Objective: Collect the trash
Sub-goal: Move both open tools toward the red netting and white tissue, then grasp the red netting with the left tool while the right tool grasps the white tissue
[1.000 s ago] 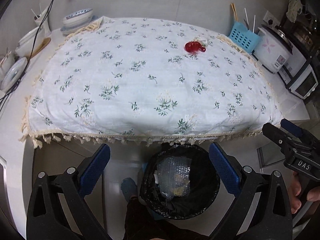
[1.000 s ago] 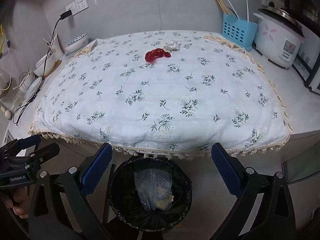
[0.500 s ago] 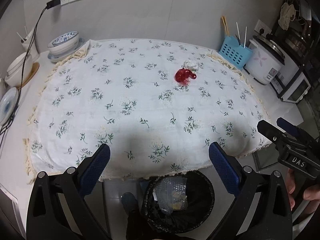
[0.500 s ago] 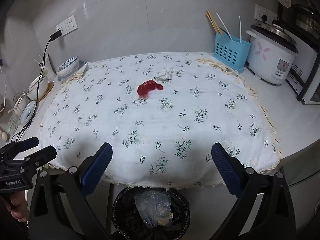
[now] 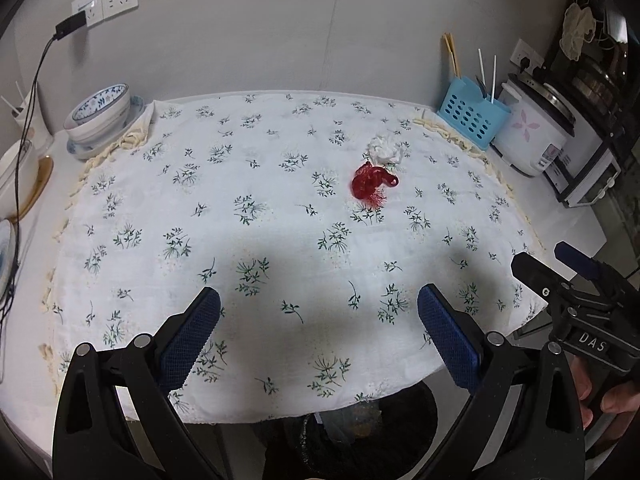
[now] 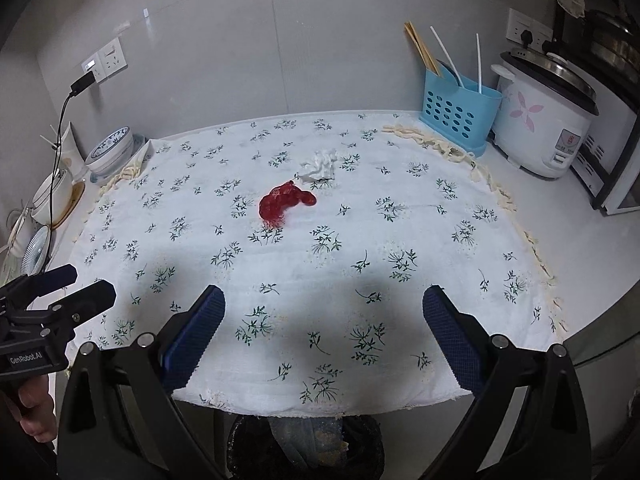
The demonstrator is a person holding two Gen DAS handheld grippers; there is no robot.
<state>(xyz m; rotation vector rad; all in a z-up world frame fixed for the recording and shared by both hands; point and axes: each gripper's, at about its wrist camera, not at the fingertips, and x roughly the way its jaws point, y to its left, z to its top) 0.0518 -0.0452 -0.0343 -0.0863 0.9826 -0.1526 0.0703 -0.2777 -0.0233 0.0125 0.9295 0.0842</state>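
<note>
Both claws gape wide and empty: left claw (image 5: 318,322), right claw (image 6: 324,320). Red wrapper (image 6: 285,201) lies beside crumpled tissue (image 6: 320,165), mid-worktop (image 6: 592,236).

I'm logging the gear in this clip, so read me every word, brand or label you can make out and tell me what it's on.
"DAS": white letters on the black body of the right gripper, seen from the left wrist camera.
"GenRobot.AI": white letters on the black body of the left gripper, seen from the right wrist camera.
Rice cooker control panel label: too small to read.
Nothing else bears readable text.
</note>
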